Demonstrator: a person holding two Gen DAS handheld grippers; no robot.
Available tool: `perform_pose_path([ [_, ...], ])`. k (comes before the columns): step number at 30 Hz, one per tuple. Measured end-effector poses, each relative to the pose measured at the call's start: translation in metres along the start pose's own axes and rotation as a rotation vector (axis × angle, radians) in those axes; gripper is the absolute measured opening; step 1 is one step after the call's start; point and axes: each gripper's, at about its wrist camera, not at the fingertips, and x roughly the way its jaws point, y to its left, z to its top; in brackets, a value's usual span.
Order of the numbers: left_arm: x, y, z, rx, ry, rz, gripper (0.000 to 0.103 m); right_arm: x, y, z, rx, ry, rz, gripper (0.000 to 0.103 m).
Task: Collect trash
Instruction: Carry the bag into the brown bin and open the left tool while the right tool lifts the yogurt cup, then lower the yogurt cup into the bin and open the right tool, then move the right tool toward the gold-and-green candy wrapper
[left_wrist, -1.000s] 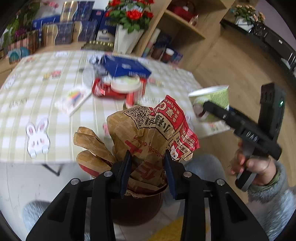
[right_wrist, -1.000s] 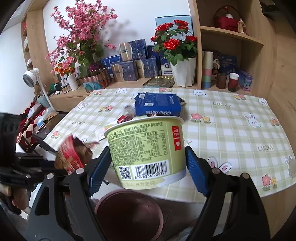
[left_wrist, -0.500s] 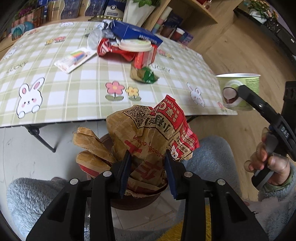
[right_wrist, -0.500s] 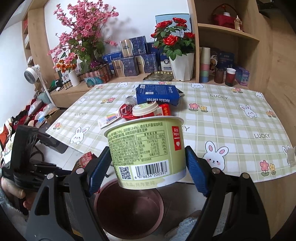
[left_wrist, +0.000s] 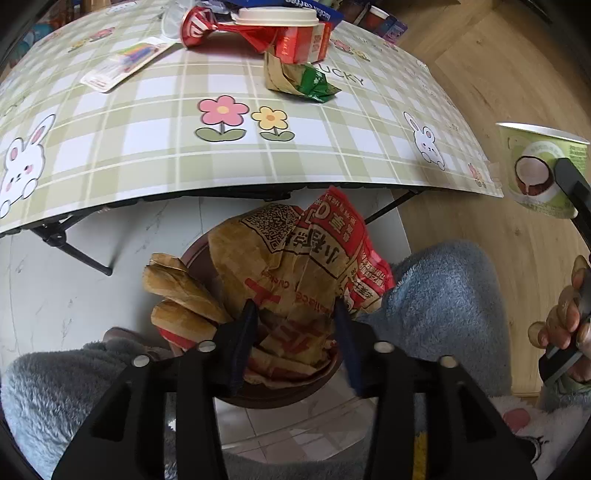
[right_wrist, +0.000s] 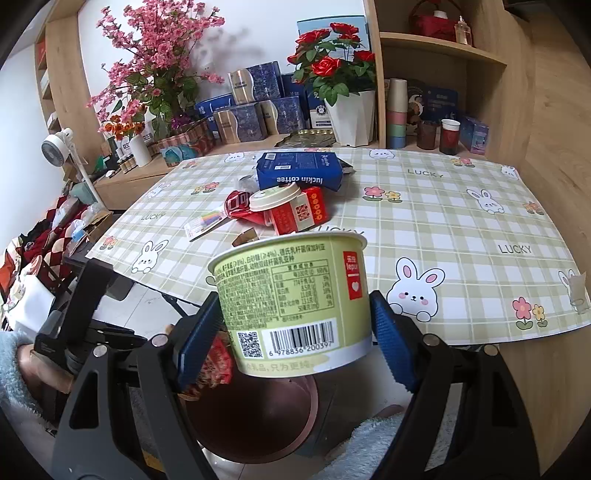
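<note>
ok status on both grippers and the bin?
Left gripper shut on crumpled paper bag, over brown bin. Right gripper shut on green yogurt cup, above the bin. More trash on table.

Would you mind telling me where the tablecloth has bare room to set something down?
The table is bare along its near edge around the big rabbit print, and across its right side by the LUCKY print. It is crowded mid-table: the blue luckin coffee box, lidded paper cup, red carton and crushed red can cluster together.
</note>
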Motion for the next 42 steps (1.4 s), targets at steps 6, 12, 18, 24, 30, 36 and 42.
perform_pose_path([
  [6, -0.037, -0.007, 0.005, 0.005, -0.144, -0.006, 0.079, 0.003, -0.002, -0.004, 0.015, 0.017, -0.008, 0.079],
  [12, -0.098, 0.001, -0.005, -0.050, -0.380, 0.070, 0.094, 0.011, 0.005, -0.010, 0.021, 0.050, 0.010, 0.079],
  [18, -0.136, 0.012, -0.020, -0.096, -0.525, 0.215, 0.097, 0.026, 0.024, -0.015, -0.012, 0.103, 0.029, 0.079],
  [24, -0.155, 0.041, -0.037, -0.173, -0.570, 0.238, 0.097, 0.050, 0.053, -0.021, -0.053, 0.180, 0.063, 0.079],
  [30, -0.163, 0.063, -0.048, -0.225, -0.583, 0.237, 0.097, 0.067, 0.091, -0.021, -0.150, 0.226, 0.085, 0.079],
  [36, -0.166, 0.072, -0.050, -0.228, -0.601, 0.255, 0.097, 0.069, 0.109, -0.017, -0.191, 0.203, 0.082, 0.093],
  [42, -0.165, 0.071, -0.049, -0.215, -0.605, 0.268, 0.097, 0.062, 0.105, -0.005, -0.179, 0.149, 0.069, 0.097],
])
